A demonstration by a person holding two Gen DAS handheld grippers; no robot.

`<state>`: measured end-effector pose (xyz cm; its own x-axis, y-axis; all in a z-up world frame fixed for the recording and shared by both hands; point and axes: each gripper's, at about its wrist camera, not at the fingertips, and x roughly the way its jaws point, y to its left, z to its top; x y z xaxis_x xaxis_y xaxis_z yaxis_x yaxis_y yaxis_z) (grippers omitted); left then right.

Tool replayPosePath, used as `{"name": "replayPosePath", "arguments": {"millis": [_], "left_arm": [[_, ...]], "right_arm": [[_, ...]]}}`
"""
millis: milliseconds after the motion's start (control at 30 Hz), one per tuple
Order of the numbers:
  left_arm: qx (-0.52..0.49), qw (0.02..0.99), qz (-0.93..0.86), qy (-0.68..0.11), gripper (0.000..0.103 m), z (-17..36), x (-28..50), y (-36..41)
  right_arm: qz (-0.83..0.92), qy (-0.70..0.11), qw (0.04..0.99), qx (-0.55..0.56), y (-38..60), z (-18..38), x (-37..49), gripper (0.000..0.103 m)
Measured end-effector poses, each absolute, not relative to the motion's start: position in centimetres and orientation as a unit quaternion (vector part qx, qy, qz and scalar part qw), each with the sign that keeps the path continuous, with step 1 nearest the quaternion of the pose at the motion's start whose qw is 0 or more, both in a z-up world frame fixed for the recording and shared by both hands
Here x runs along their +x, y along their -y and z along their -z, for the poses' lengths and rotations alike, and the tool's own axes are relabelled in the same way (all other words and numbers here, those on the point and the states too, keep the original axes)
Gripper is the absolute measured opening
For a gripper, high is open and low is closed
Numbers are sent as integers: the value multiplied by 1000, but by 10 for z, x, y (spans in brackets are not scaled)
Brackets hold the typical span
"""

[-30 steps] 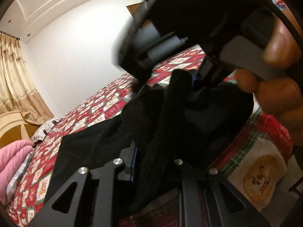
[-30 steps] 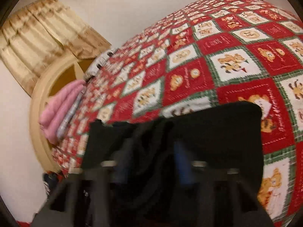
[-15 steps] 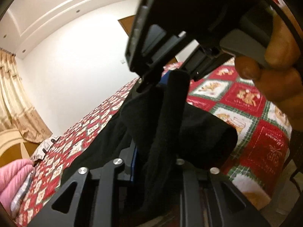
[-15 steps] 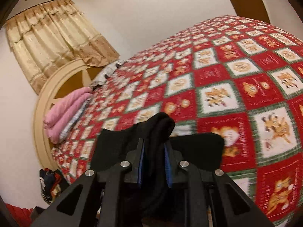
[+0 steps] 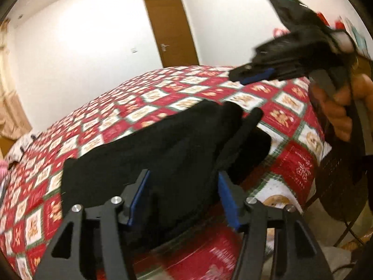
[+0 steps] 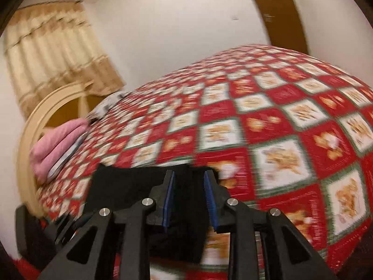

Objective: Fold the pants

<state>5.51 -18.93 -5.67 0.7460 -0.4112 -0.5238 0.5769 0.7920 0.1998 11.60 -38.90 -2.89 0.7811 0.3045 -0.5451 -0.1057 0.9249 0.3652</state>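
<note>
The black pants (image 5: pixel 163 154) lie bunched on the red patchwork bedspread (image 5: pixel 163 98) near the bed's front edge. My left gripper (image 5: pixel 184 182) is open, its blue pads wide apart on either side of the cloth. My right gripper (image 6: pixel 188 186) is open just above the near edge of the pants (image 6: pixel 130 186), with dark cloth showing between the pads. In the left wrist view the right gripper (image 5: pixel 254 74) is raised at the upper right, held by a hand, and its fingertips hold nothing.
A folded pink blanket (image 6: pixel 58 140) lies by the cream headboard (image 6: pixel 46 107) at the left. Beige curtains (image 6: pixel 53 53) hang behind. A brown door (image 5: pixel 172 30) stands in the far wall. The bed's front edge (image 5: pixel 291 186) drops off at the right.
Both grippers have opened and let go of the pants, which have dropped onto the bedspread. The right gripper has lifted up and away to the right.
</note>
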Motion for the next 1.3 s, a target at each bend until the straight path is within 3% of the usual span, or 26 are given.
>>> {"name": "replayPosePath", "arguments": {"millis": [133, 367, 567, 767, 1000, 1100, 1233, 1300], "left_arm": [[162, 936, 204, -238, 61, 54, 94, 156], [147, 947, 171, -228, 64, 49, 95, 124], [139, 933, 147, -296, 65, 86, 118, 119], [135, 936, 142, -293, 66, 70, 112, 114], [138, 950, 133, -247, 81, 33, 143, 129], [100, 943, 143, -285, 81, 37, 183, 132], [31, 910, 134, -392, 84, 70, 240, 114], [-22, 903, 149, -403, 84, 72, 246, 95]], "right_arm": [[-181, -334, 913, 146, 342, 35, 125, 28], [-167, -414, 891, 82, 319, 81, 114, 25], [-168, -404, 892, 114, 352, 92, 84, 25], [-110, -371, 916, 107, 356, 59, 85, 28], [-101, -349, 929, 70, 331, 45, 143, 28], [-67, -389, 917, 56, 327, 74, 181, 28], [-72, -375, 919, 99, 338, 82, 183, 28], [-77, -380, 916, 102, 340, 80, 179, 28]]}}
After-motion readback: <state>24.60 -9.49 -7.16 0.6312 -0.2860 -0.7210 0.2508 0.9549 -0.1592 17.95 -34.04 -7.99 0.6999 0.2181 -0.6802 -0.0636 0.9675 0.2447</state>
